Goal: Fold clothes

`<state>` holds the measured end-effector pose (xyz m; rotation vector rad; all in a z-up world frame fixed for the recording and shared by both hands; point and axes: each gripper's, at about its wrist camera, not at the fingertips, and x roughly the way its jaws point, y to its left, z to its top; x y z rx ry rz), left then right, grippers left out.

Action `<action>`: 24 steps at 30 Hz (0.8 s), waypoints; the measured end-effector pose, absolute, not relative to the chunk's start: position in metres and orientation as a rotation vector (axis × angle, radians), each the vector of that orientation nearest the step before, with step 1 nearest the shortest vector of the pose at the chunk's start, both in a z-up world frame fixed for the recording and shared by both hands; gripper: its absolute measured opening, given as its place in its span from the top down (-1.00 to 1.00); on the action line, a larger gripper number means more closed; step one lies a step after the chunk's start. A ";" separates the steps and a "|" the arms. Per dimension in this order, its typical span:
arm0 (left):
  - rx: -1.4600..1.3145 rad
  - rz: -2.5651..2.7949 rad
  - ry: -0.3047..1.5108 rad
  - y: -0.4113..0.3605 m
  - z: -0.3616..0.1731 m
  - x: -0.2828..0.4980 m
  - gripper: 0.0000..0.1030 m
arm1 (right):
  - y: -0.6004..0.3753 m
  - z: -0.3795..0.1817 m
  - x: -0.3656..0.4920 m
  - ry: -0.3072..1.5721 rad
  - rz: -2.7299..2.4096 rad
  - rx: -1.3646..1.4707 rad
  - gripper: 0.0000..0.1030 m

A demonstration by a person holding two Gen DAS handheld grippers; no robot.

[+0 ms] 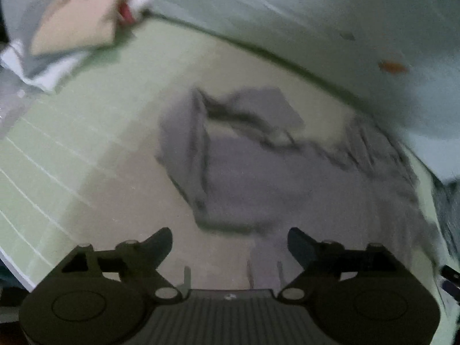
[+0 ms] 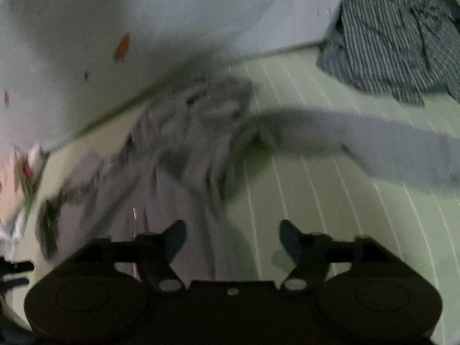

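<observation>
A grey long-sleeved garment point(image 1: 258, 178) lies rumpled on the green striped sheet point(image 1: 63, 143), close to the pale wall. My left gripper point(image 1: 230, 244) is open and empty, hovering just short of the garment's near edge. In the right wrist view the same garment point(image 2: 184, 143) is bunched up, with one sleeve point(image 2: 373, 141) stretched out to the right. My right gripper point(image 2: 233, 235) is open and empty above the garment's lower part. Both views are blurred.
A stack of folded clothes, beige on top point(image 1: 74, 23), sits at the far left by the wall. A striped shirt point(image 2: 396, 46) lies crumpled at the far right. The wall point(image 2: 172, 14) runs along the sheet's far edge.
</observation>
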<state>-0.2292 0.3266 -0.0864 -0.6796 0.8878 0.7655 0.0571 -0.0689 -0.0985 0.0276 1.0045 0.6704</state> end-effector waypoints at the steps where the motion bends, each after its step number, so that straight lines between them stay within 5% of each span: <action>1: -0.669 0.808 0.888 0.334 -0.085 -0.226 -0.72 | -0.061 -0.097 0.066 0.992 0.673 0.029 -0.56; 13: -0.657 0.978 0.949 0.438 -0.117 -0.169 -0.73 | 0.051 -0.098 0.175 0.924 0.666 -0.070 -0.64; 24: -0.650 0.968 1.029 0.489 -0.153 -0.139 -0.73 | 0.155 -0.159 0.250 0.987 0.695 -0.224 -0.67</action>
